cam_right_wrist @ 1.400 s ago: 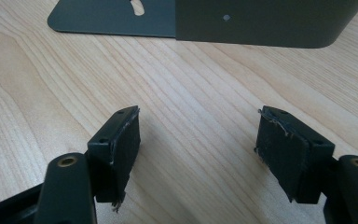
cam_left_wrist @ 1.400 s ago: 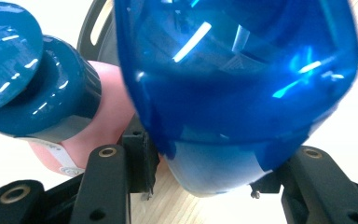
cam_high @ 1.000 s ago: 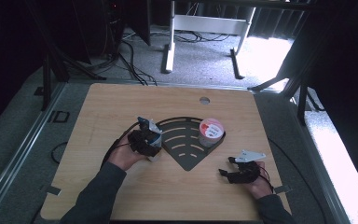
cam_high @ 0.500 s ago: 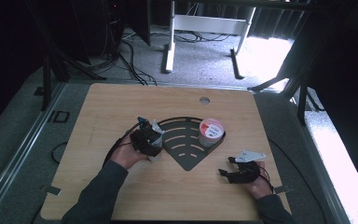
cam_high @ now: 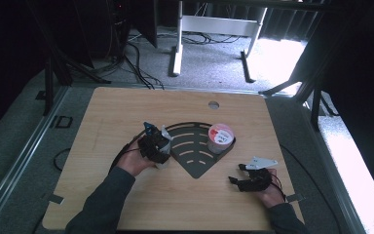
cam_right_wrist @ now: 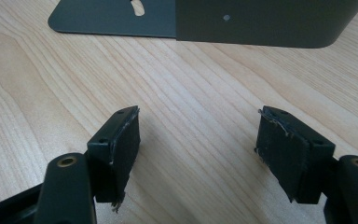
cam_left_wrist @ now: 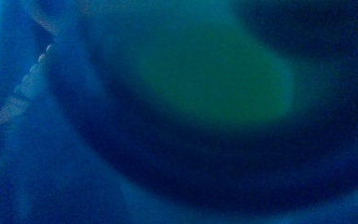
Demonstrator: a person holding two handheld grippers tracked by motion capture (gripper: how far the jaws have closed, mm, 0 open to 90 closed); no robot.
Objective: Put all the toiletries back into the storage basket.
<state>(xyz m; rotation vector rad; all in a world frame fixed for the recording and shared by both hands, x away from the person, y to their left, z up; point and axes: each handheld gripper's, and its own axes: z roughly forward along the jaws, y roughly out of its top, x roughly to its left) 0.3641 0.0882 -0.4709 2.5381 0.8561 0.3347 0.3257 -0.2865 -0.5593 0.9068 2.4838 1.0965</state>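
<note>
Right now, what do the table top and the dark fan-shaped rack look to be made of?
Table top: pale wood or wood-look laminate, matte, with visible grain lines. Fan-shaped rack: likely thin sheet metal with a dark matte coating; it shows cut slots, a crisp folded wall and a small hole.

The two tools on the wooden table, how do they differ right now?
The left tool sits at the dark fan-shaped metal rack's left edge, against a pale object there; the right tool rests on bare wooden table off the rack's right side. The right tool's jaws stand wide apart, empty; the left's are hidden. Both are black and hand-held.
</note>
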